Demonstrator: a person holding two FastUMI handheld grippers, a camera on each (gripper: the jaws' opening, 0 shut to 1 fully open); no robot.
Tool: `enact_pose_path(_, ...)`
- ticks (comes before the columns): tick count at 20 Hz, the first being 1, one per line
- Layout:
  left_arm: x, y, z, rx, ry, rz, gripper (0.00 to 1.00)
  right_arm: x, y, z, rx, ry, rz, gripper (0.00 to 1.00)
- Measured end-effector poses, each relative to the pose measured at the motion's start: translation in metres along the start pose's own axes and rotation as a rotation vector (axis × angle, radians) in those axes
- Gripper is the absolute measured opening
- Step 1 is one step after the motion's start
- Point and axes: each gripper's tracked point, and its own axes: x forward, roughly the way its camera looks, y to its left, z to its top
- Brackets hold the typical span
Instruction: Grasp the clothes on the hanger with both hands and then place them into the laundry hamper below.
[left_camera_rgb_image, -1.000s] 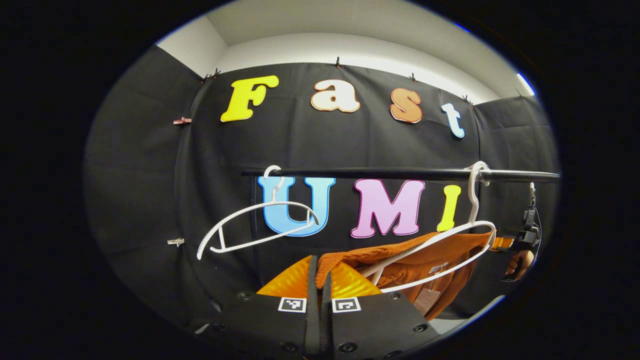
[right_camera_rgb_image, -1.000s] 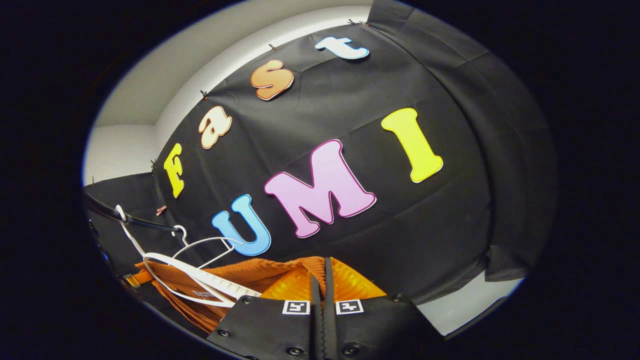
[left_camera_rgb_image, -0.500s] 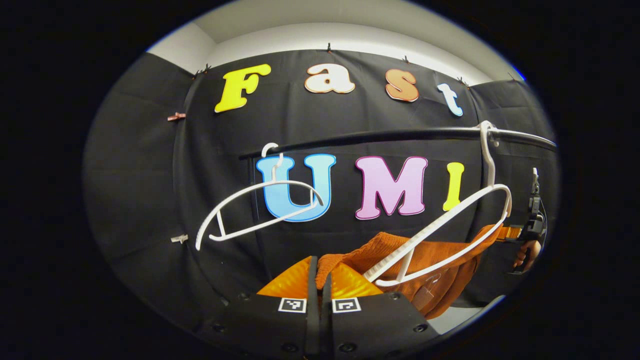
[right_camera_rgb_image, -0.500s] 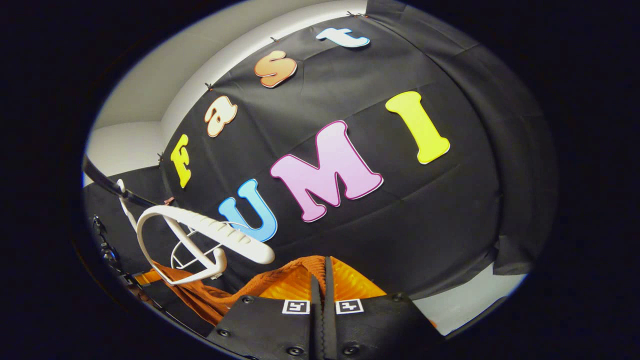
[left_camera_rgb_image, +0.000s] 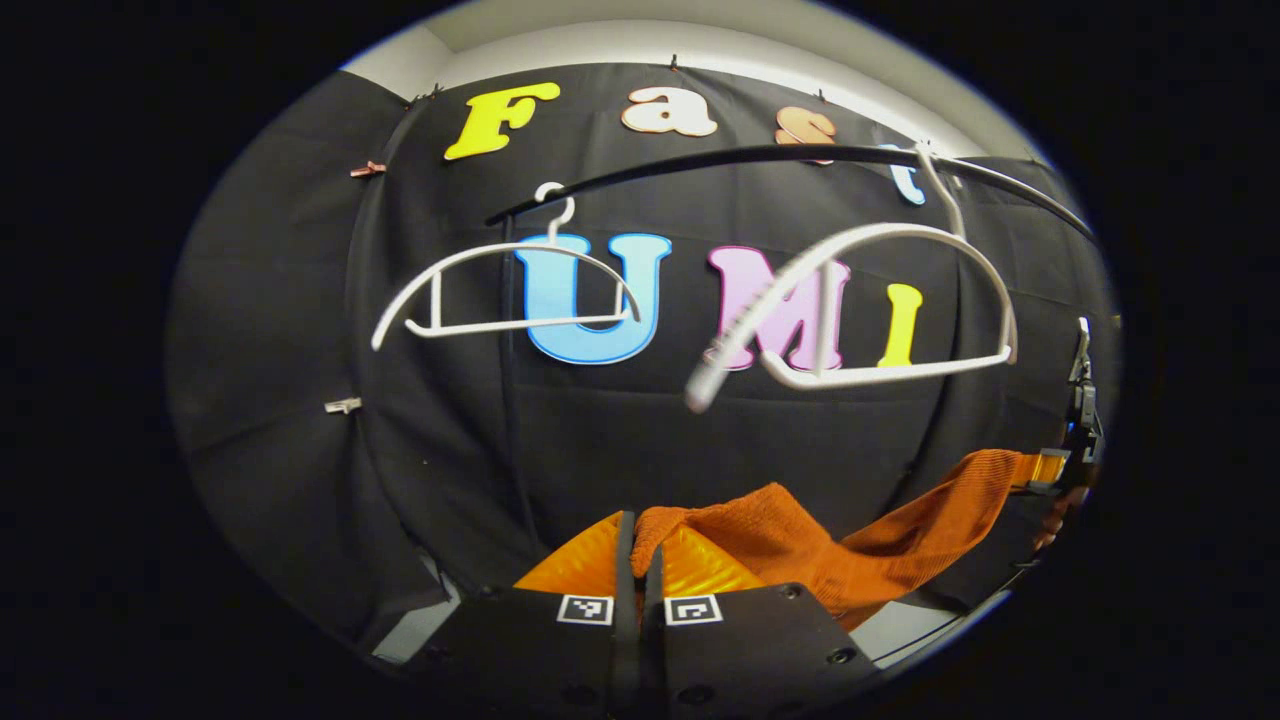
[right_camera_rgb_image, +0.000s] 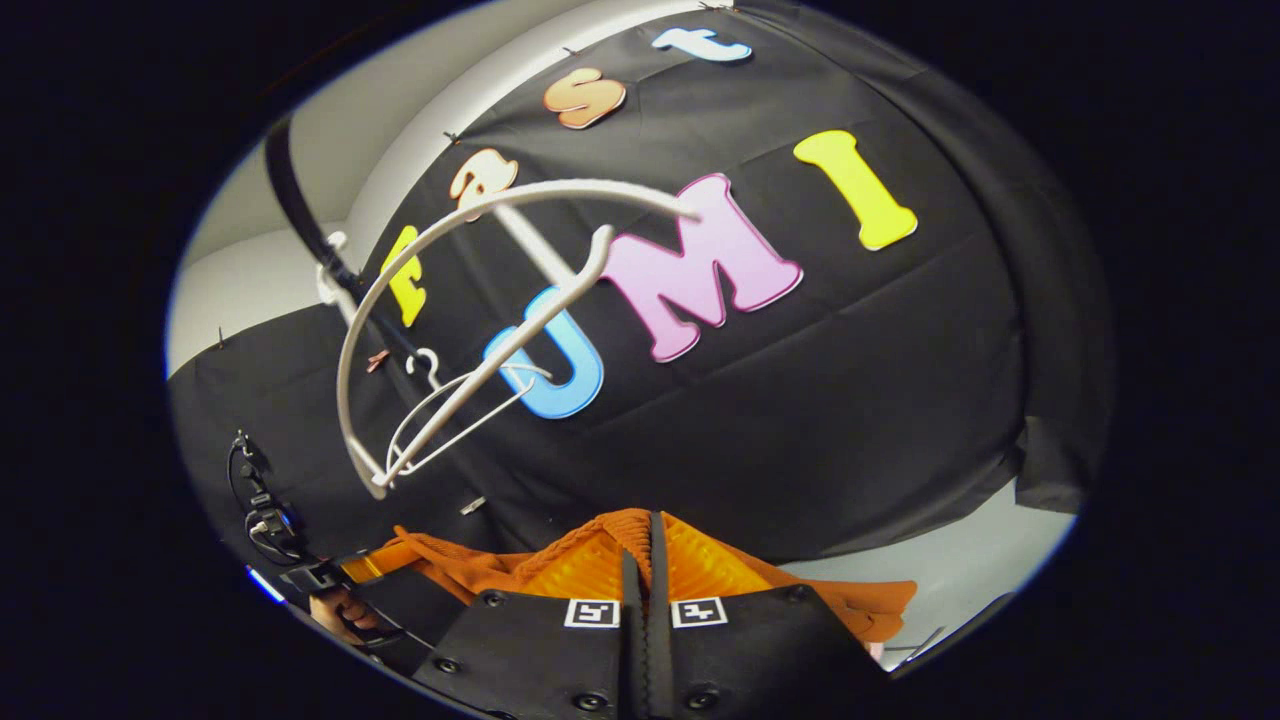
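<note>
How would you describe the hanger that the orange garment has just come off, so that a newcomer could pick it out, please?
Find the black rail running across the booth's cloth wall; two white hangers hang from it. The one you want is the nearer hanger, above the orange garment. Unlike the thinner far hanger, which hangs still and sharp, it looks thick and is blurred with swinging.

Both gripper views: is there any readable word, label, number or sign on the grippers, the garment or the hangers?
No readable text on any of them.
Left gripper: two square black-and-white markers, coded patterns, no letters.
Right gripper: the same kind of marker pair, no letters.
Orange garment: no print or tag in sight.
White hanger: blurred, no marking legible.
</note>
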Motion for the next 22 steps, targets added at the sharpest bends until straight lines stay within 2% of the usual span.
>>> enact_pose_path(3,-0.005,-0.042,-0.008,-0.011,-0.017,-0.088,0.04,-0.002,0.039,-0.026,-0.014,0.039,0.082,0.04)
enact_pose_path(5,-0.004,-0.062,-0.014,-0.011,-0.024,-0.127,0.04,-0.006,0.049,-0.043,-0.040,0.070,0.091,0.05)
enact_pose_path(7,-0.002,-0.072,-0.040,0.000,0.024,-0.134,0.05,-0.006,0.037,-0.063,-0.079,0.120,0.043,0.04)
enact_pose_path(10,0.009,-0.082,-0.090,-0.015,0.109,-0.151,0.04,-0.008,0.011,-0.115,-0.059,0.208,-0.016,0.05)
enact_pose_path(15,0.026,-0.089,-0.191,-0.042,0.302,-0.150,0.04,-0.008,-0.058,-0.189,-0.102,0.377,-0.178,0.04)
enact_pose_path(22,0.058,-0.084,-0.285,0.031,0.511,-0.122,0.05,0.002,-0.142,-0.239,-0.229,0.572,-0.400,0.05)
